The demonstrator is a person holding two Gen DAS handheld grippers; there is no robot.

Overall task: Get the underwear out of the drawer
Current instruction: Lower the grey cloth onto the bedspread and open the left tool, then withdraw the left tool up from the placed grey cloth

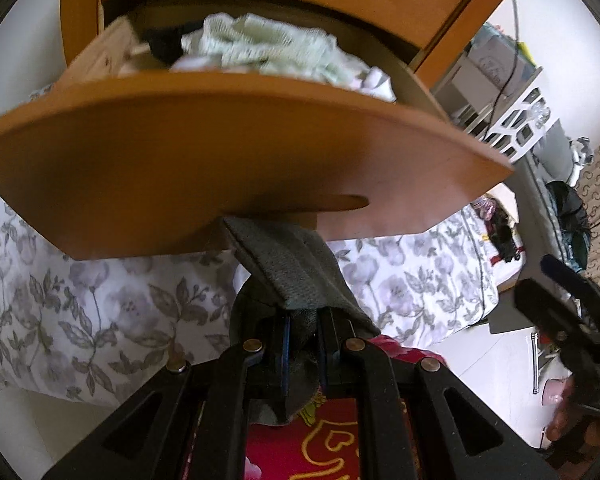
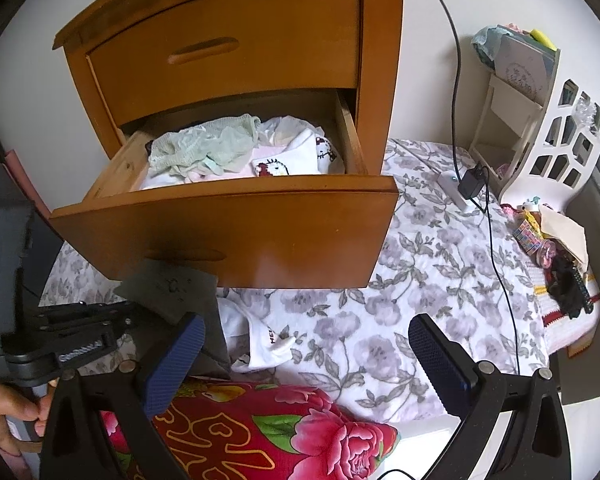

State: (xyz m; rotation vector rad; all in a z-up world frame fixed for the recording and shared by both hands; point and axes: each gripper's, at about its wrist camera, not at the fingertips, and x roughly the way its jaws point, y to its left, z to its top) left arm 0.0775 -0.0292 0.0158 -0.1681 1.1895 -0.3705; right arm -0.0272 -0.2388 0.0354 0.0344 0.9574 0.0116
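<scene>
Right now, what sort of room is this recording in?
Probably a bedroom: a grey-flowered white bedspread, an orange wooden two-drawer nightstand whose open lower drawer holds underwear, and a red peony-print quilt.

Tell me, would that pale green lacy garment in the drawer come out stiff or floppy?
Probably floppy: the green lace underwear lies crumpled in folds on the pile. Likely light, as the mesh looks thin and see-through. It may snag, draped over the white clothes beneath.

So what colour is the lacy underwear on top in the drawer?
Pale mint green lacy underwear; the right wrist view shows it best.
</scene>
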